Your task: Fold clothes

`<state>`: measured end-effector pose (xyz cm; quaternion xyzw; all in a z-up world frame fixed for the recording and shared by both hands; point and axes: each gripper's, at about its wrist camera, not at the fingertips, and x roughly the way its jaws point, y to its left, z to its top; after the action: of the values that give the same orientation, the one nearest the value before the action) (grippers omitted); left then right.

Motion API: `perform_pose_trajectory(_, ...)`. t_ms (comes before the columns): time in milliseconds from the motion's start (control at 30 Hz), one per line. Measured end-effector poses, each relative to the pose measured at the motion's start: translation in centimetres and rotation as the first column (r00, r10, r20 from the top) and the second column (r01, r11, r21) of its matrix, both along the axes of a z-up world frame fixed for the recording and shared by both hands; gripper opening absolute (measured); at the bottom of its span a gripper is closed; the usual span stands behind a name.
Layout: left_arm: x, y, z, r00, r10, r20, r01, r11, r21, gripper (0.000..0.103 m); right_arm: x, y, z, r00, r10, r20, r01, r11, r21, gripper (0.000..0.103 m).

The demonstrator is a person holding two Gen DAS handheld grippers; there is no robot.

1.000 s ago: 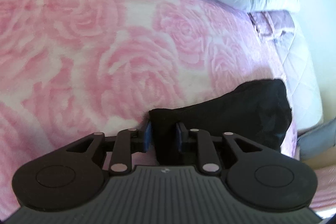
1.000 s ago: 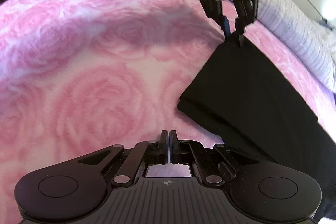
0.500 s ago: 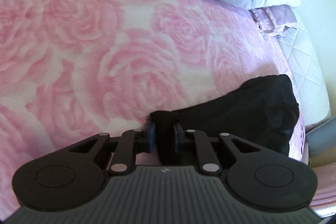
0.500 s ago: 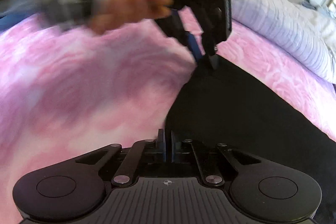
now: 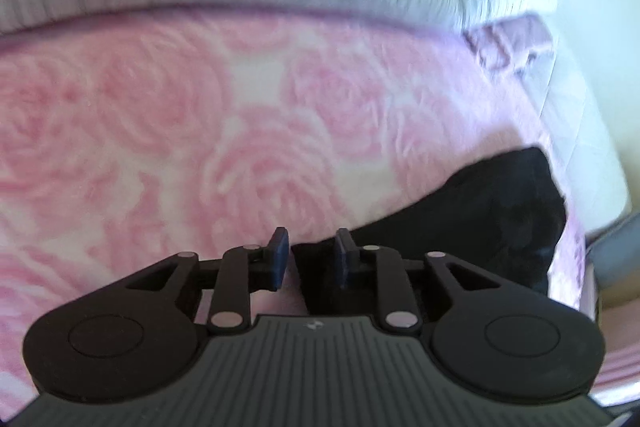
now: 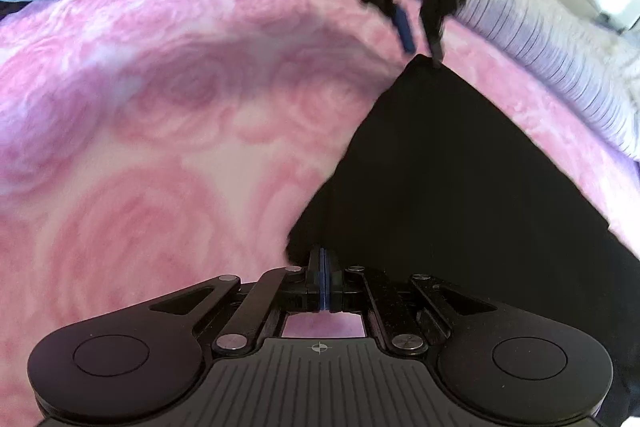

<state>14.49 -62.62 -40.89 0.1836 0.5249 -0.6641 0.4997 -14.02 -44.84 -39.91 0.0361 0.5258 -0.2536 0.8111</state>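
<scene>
L jaws just opened, matte black garment (image 5: pixel 480 219) corner between, plush rose-print blanket (image 5: pixel 200 147)

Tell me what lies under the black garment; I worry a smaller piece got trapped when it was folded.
Around the black garment only the pink rose blanket shows, so it lies on that. Anything directly beneath is covered by the opaque cloth and cannot be seen.

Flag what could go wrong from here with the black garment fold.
1. The left gripper has just been opening; its pads stand apart at the black garment corner, so the corner may drop and spoil the fold.
2. The right gripper is shut at the near edge; pulling now could drag the cloth across the pink blanket.
</scene>
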Motion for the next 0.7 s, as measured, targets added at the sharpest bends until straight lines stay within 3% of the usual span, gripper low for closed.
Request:
perform_pose_trajectory(33, 0.5, 0.7, 0.6, 1.0, 0.014, 0.0, -0.014, 1.0, -0.013, 0.031, -0.3, 0.5, 0.2, 1.0, 0.004, -0.008, -0.004, 1.0, -0.009, 0.019)
perform_pose_trajectory(67, 1.0, 1.3, 1.1, 1.0, 0.028, 0.001, -0.028, 0.999, -0.026, 0.033, -0.5, 1.0, 0.5, 1.0, 0.008, -0.017, -0.008, 1.0, -0.02, 0.043)
perform_pose_trajectory(133, 1.7, 3.1, 1.5, 0.999, 0.04, 0.023, -0.039, 0.999, -0.026, 0.033, -0.5, 2.1, 0.8, 0.999, 0.03, -0.013, -0.03, 0.998, -0.049, 0.064)
perform_pose_trajectory(267, 1.1, 7.6, 1.0, 0.993, 0.007, 0.122, -0.005, 1.0, -0.011, 0.033, 1.1, 3.8, 0.3, 0.992, 0.119, -0.051, -0.125, 0.981, -0.147, 0.065)
perform_pose_trajectory(333, 0.2, 9.9, 0.6, 0.99, -0.018, 0.139, 0.02, 1.0, -0.011, 0.033, 1.2, 4.3, -0.9, 0.974, 0.175, -0.146, -0.205, 0.953, -0.225, 0.065)
perform_pose_trajectory(367, -0.2, 10.8, 0.2, 0.993, -0.014, 0.12, 0.016, 1.0, -0.013, 0.035, 0.9, 4.5, -1.5, 0.963, 0.197, -0.184, -0.242, 0.932, -0.269, 0.065)
perform_pose_trajectory(433, -1.0, 12.5, -0.5, 0.996, -0.005, 0.084, 0.006, 1.0, -0.016, 0.038, 0.0, 4.5, -1.8, 0.955, 0.238, -0.175, -0.282, 0.912, -0.298, 0.065)
perform_pose_trajectory(567, -1.8, 14.8, -1.8, 0.996, 0.092, 0.023, -0.092, 0.996, -0.01, 0.039, 0.2, 4.2, -2.9, 0.932, 0.306, -0.194, -0.359, 0.852, -0.381, 0.065)
perform_pose_trajectory(700, -2.4, 16.2, -2.2, 0.993, 0.106, -0.045, -0.106, 0.994, 0.008, 0.04, 1.1, 2.3, -3.0, 0.947, 0.27, -0.174, -0.317, 0.871, -0.376, 0.064)
